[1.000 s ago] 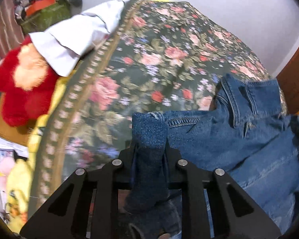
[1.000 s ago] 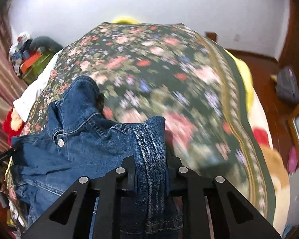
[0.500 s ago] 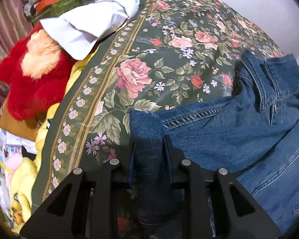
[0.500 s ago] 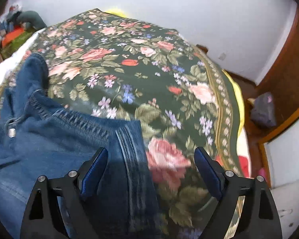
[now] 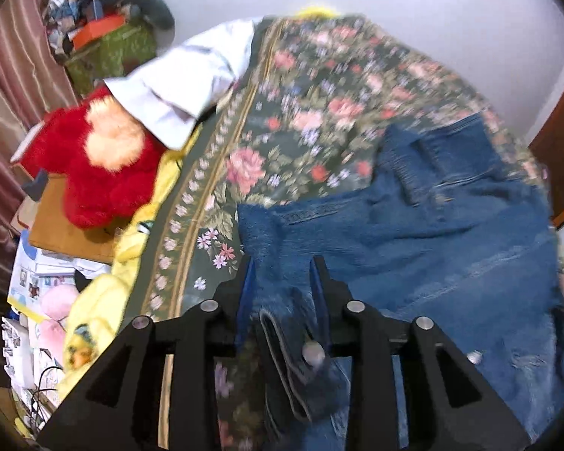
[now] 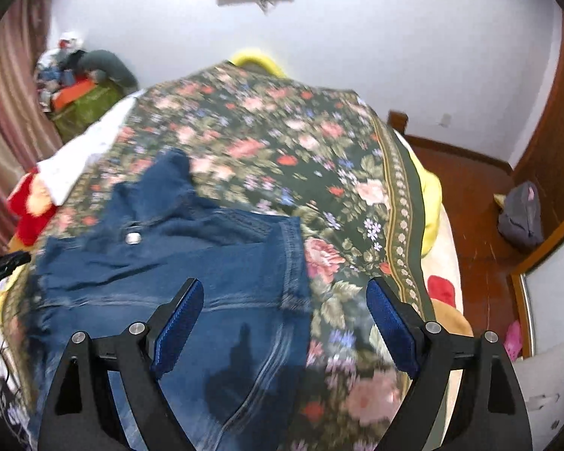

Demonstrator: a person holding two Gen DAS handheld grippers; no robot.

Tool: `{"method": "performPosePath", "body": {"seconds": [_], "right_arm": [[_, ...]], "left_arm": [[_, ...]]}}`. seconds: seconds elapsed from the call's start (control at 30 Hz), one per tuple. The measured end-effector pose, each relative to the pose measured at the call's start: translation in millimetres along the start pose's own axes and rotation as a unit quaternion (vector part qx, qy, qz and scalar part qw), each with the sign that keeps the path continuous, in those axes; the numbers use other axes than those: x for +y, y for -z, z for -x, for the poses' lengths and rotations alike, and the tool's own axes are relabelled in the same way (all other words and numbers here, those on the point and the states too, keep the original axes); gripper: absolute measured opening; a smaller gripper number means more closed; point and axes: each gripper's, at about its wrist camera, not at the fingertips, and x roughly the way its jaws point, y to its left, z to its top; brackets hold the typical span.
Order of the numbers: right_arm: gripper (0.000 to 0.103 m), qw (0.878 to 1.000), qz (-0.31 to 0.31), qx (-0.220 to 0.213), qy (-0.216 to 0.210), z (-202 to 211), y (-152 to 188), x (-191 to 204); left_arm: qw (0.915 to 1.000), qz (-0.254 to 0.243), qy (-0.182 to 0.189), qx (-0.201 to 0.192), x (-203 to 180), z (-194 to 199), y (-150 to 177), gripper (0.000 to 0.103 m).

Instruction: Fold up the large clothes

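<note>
A blue denim jacket (image 5: 432, 233) lies spread on the floral bedspread (image 5: 319, 94), collar toward the far side. One folded sleeve (image 5: 278, 289) with a buttoned cuff runs between the fingers of my left gripper (image 5: 282, 263). Its jaws are opening, the blue pads show beside the cloth, and the sleeve rests loosely between them. In the right wrist view the jacket (image 6: 169, 255) lies flat on the bedspread (image 6: 282, 143). My right gripper (image 6: 284, 282) hangs above the jacket's right edge, wide open and holding nothing.
A red plush toy (image 5: 94, 173), a white garment (image 5: 191, 75) and a cardboard box (image 5: 56, 225) crowd the bed's left side. A green bag (image 5: 109, 49) with clutter stands by the curtain. A grey bag (image 6: 522, 214) sits on the wooden floor at right.
My right gripper let go of the denim edge, opened wide and rose. My left gripper also lifted, and its jaws have widened around the sleeve. The jacket now lies flatter on the bed.
</note>
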Motion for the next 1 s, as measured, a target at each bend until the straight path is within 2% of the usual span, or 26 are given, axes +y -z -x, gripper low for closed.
{"method": "performPosePath", "body": {"seconds": [0.23, 0.37, 0.4, 0.57, 0.77, 0.83, 0.9, 1.0], "right_arm": [[0.1, 0.998, 0.031, -0.041, -0.026, 80, 28, 27], [0.101, 0.997, 0.041, -0.046, -0.039, 108, 55, 35], [0.101, 0.997, 0.043, -0.045, -0.039, 113, 64, 36], [0.102, 0.998, 0.046, -0.016, -0.033, 119, 104, 34], [0.102, 0.998, 0.02, 0.051, -0.023, 97, 161, 20], [0.102, 0.997, 0.002, 0.07, -0.026, 93, 176, 14], [0.102, 0.995, -0.025, 0.089, -0.035, 89, 191, 8], [0.102, 0.99, -0.066, 0.111, -0.056, 84, 209, 2]], "left_arm": [[0.9958, -0.022, 0.025, -0.085, -12, 96, 27, 0.067], [0.9939, -0.029, 0.038, -0.099, -14, 124, 55, 0.086], [0.994, -0.03, 0.038, -0.098, -14, 128, 64, 0.087], [0.9972, -0.015, 0.045, -0.058, -4, 125, 110, 0.088], [0.998, 0.023, 0.052, 0.026, 16, 94, 173, 0.088], [0.9958, 0.044, 0.064, 0.049, 19, 85, 191, 0.088], [0.9905, 0.071, 0.089, 0.077, 20, 72, 212, 0.088], [0.9808, 0.107, 0.13, 0.099, 18, 60, 234, 0.088]]}}
